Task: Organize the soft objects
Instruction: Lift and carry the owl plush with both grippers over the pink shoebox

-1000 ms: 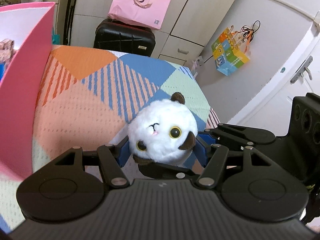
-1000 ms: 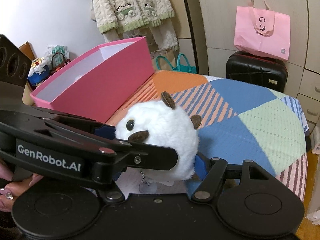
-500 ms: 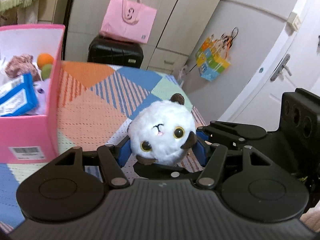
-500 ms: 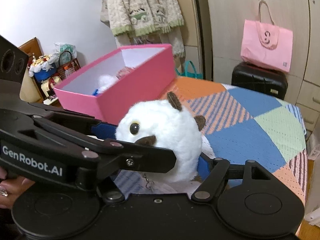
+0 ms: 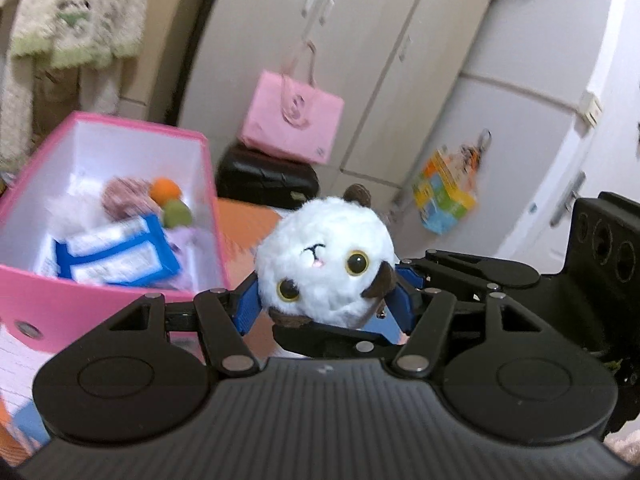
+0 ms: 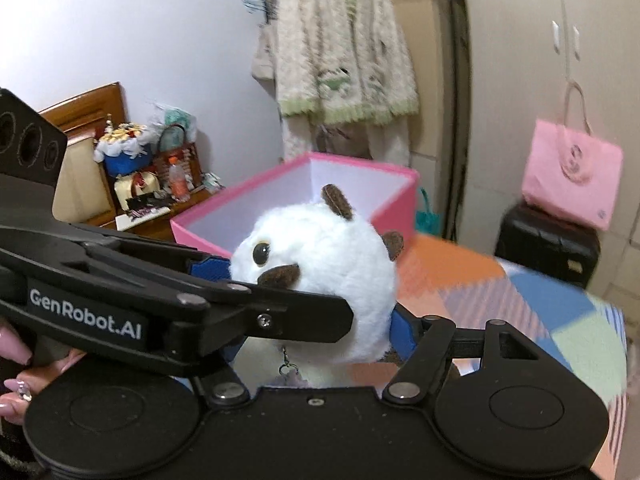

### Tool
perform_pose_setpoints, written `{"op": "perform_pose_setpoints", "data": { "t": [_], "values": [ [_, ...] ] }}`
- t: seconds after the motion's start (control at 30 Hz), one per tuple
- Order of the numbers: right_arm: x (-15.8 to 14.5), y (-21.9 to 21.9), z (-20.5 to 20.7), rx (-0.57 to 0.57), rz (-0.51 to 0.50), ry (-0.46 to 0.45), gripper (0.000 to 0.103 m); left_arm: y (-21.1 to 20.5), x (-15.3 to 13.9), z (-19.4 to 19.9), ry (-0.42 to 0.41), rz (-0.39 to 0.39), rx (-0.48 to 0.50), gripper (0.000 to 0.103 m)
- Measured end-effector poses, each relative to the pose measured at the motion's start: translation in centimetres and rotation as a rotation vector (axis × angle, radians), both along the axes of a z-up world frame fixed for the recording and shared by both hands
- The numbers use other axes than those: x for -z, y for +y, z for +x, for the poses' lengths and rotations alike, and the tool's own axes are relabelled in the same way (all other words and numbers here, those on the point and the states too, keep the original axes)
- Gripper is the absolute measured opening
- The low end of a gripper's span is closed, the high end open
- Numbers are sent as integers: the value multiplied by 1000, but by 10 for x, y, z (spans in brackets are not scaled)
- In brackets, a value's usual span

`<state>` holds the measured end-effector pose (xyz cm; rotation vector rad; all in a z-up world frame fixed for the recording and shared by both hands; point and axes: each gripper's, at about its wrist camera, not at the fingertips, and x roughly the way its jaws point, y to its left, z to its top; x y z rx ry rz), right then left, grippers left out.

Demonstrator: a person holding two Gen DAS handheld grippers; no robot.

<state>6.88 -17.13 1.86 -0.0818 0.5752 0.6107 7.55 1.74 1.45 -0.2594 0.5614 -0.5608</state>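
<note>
A round white plush toy (image 5: 326, 256) with brown ears hangs in the air, held from two sides. My left gripper (image 5: 326, 299) is shut on it, blue pads (image 5: 247, 307) pressing its flanks. In the right wrist view the same plush toy (image 6: 320, 276) sits between the blue pads of my right gripper (image 6: 316, 342), whose jaws are closing on it. The left gripper's finger (image 6: 280, 314) crosses in front of the toy. An open pink box (image 5: 206, 184) stands just left of and behind the toy, holding a blue-and-white packet (image 5: 116, 254) and several small soft things.
A patchwork cloth (image 6: 520, 300) covers the surface below. A black suitcase (image 5: 266, 178) with a pink bag (image 5: 294, 128) on it stands behind. A knitted cardigan (image 6: 340, 60) hangs on the wall. A person's hand (image 6: 16, 364) grips the left tool.
Both grippers have risen with the plush toy and swung toward the pink box. The box's inside and its contents have come into the left wrist view.
</note>
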Motion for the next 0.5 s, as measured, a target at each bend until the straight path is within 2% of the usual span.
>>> {"op": "perform_pose_setpoints", "data": {
  "t": [0.3, 0.5],
  "values": [
    [-24, 42, 26, -129, 56, -67, 76, 42, -21, 19, -53, -13, -90, 63],
    [-28, 65, 52, -170, 91, -67, 76, 62, -23, 38, -50, -7, -157, 64]
  ]
}}
